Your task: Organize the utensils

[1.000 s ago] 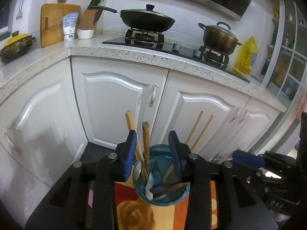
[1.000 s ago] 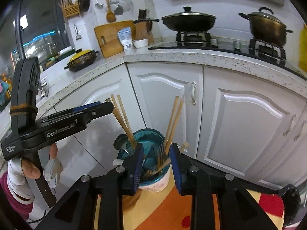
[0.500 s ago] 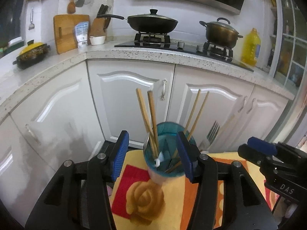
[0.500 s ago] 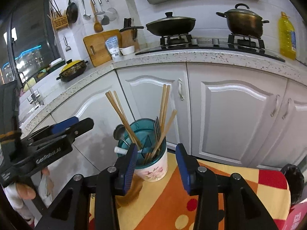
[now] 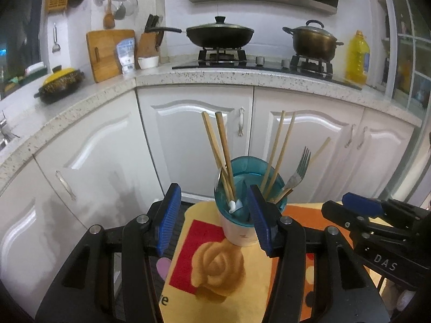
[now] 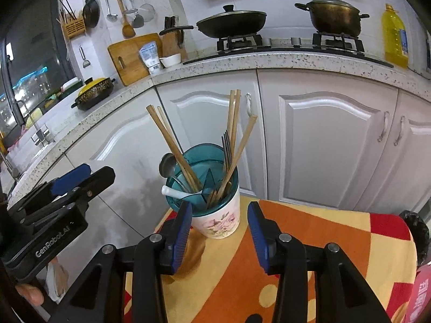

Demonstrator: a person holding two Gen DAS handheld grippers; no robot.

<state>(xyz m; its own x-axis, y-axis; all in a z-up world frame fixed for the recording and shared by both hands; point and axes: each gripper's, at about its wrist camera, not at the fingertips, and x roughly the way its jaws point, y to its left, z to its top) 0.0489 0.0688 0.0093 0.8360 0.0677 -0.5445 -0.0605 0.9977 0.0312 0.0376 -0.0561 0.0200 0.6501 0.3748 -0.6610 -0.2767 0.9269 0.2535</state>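
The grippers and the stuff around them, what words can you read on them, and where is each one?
"DAS" is on the right gripper.
"GenRobot.AI" is on the left gripper.
"e" is the one letter in view on the tablecloth; the rest is hidden.
White characters on the pink packet are cut off, unreadable.
Print on the white pouch and the oil bottle label is too small to read.

Black tongs (image 5: 215,218), blue ribbed pads (image 5: 169,222)

in the cup (image 6: 219,222) stand five chopsticks (image 6: 172,148), one fork (image 6: 227,148), one metal spoon (image 6: 167,164) and one white spoon (image 6: 175,192).
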